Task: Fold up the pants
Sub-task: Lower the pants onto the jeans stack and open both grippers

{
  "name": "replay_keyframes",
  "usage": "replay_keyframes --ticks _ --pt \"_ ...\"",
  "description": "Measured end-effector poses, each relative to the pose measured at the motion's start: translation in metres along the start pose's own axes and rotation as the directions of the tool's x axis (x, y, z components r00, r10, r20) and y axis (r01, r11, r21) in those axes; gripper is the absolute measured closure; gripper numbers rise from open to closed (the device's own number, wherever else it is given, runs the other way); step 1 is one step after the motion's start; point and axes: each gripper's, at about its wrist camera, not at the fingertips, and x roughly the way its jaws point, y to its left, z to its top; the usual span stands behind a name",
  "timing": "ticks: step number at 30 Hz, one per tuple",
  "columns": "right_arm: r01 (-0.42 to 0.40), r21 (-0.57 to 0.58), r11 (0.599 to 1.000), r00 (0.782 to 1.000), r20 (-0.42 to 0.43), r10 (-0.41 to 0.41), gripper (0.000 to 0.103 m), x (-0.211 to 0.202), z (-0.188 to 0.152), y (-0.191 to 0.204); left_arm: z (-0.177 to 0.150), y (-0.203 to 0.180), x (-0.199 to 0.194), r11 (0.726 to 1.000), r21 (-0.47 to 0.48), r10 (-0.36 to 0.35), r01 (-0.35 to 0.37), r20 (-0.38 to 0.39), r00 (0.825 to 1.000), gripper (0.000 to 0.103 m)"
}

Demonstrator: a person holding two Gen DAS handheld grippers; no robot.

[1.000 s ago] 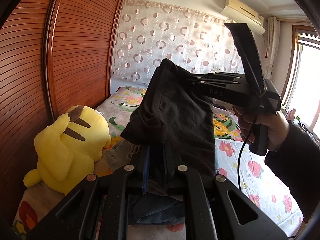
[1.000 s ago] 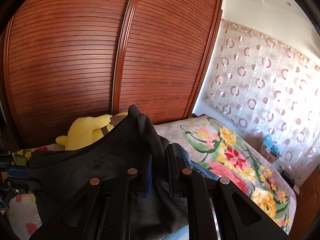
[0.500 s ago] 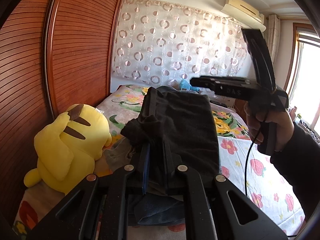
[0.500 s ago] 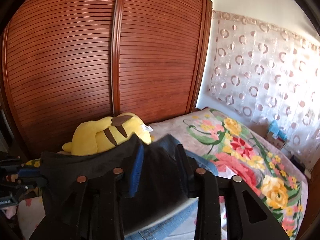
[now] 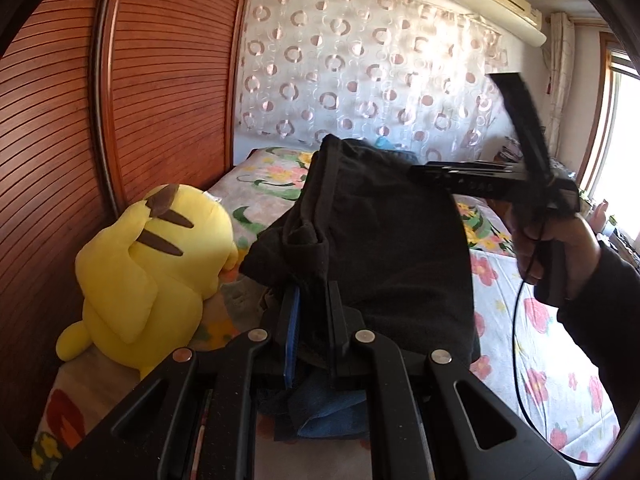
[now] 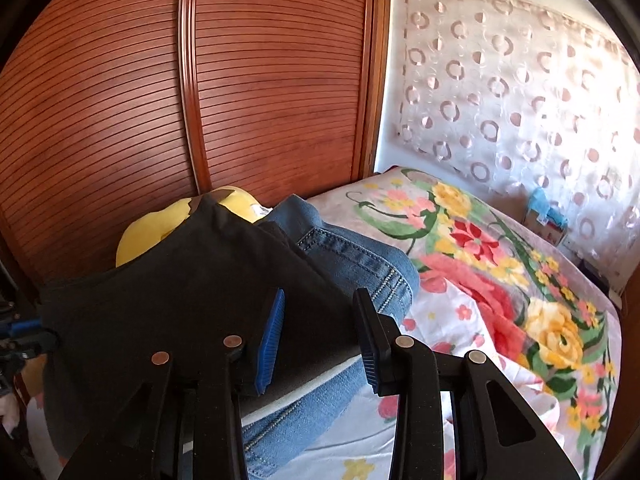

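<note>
Floral-sheeted bed (image 6: 500,280), yellow plush toy (image 5: 148,264), blue jeans (image 6: 352,264) on it

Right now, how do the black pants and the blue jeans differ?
The black pants are plain dark cloth, pinched by the left gripper; the blue jeans are stitched denim, gripped by nothing. The black pants drape over the jeans, which lie beneath on the bed. Both are pants.

Yellow plush (image 5: 148,264) and wardrobe (image 5: 160,80) block left; flowered bed (image 6: 500,300) lies open rightward

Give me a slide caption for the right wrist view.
Right gripper open above black pants draped over blue jeans on a floral bed.
</note>
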Motion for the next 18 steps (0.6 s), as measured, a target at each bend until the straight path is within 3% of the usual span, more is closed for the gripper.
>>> replay_keyframes --ticks 4,7,14,18 --pt "-0.003 0.011 1.0 0.999 0.037 0.002 0.066 -0.013 -0.001 0.007 0.0 -0.003 -0.004 0.999 0.018 0.03 -0.03 0.005 1.0 0.089" --pt "-0.038 0.017 0.999 0.997 0.064 0.037 0.048 -0.018 -0.009 0.011 0.001 -0.005 -0.007 0.999 0.028 0.047 -0.047 0.007 0.999 0.079" --pt "-0.041 0.029 0.999 0.996 0.074 0.038 0.043 -0.018 -0.018 0.01 0.004 -0.002 -0.015 0.997 0.023 0.068 -0.069 0.037 0.997 0.019" --pt "-0.029 0.017 0.999 0.997 0.068 0.028 0.042 -0.022 -0.021 0.007 0.003 -0.002 -0.016 0.996 0.028 0.087 -0.088 0.033 0.996 0.013"
